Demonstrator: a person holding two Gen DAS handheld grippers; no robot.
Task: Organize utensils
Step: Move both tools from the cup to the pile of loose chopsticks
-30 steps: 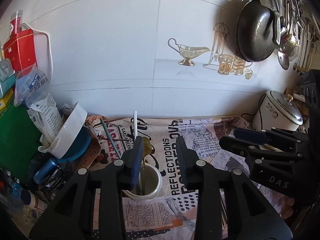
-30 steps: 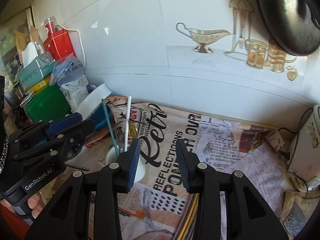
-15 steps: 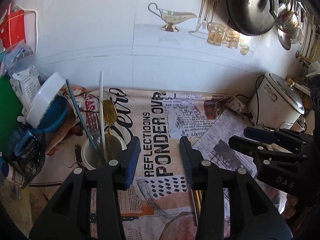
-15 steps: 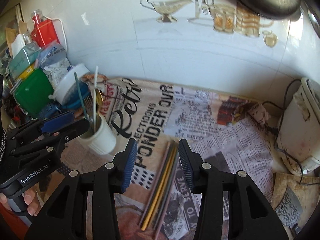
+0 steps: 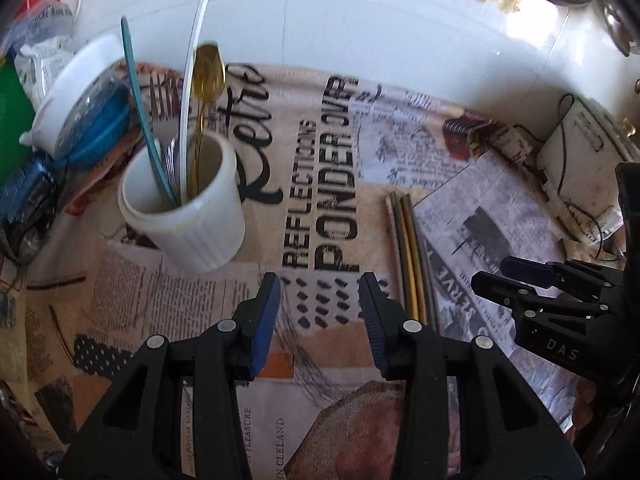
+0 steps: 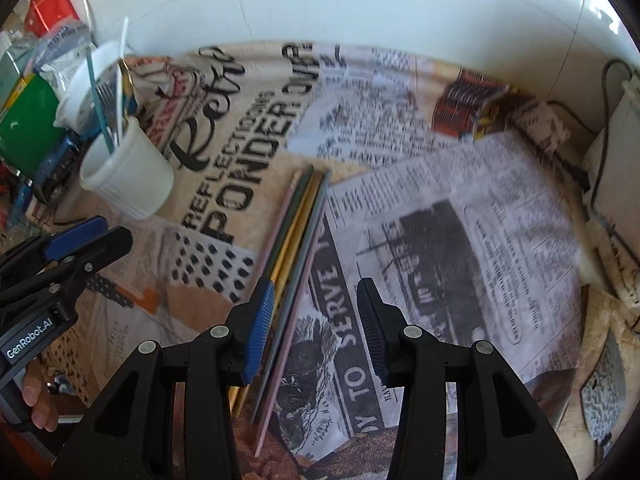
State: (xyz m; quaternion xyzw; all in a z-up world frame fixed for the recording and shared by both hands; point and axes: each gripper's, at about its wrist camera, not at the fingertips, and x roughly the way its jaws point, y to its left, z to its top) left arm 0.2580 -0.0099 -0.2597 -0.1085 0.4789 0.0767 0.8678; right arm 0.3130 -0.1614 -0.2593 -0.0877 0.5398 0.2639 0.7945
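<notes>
Both grippers are held low over the newsprint-patterned cloth (image 5: pixel 320 208), and nothing is gripped by either. The left gripper (image 5: pixel 319 312) is seen with its jaws apart, bare cloth showing between the blue pads. The right gripper (image 6: pixel 315 316) is likewise spread wide, with only printed paper seen in the gap.

The white cup (image 5: pixel 184 216) is stood on the cloth, ahead and to the left of the left gripper. Several utensils are held upright in it: a gold spoon (image 5: pixel 208 76) with its bowl up, a teal stick (image 5: pixel 140 100), a white stick (image 5: pixel 190 80), and what looks like a fork beside them, partly hidden. From the right wrist the same cup (image 6: pixel 128 178) is seen at far left, tilted by the lens, its contents blurred.

A bundle of chopsticks (image 6: pixel 296 240) is laid flat on the cloth, well apart from the cup. Pink, dark, gold and grey sticks are packed side by side, touching. Their near ends are run under the left finger of the right gripper; whether they are touched by it cannot be told. In the left wrist view the chopsticks (image 5: pixel 408 240) are seen just right of the left gripper, between the two tools.

A white appliance (image 5: pixel 580 168) is stood at the far right against the tiled wall (image 5: pixel 360 20).
</notes>
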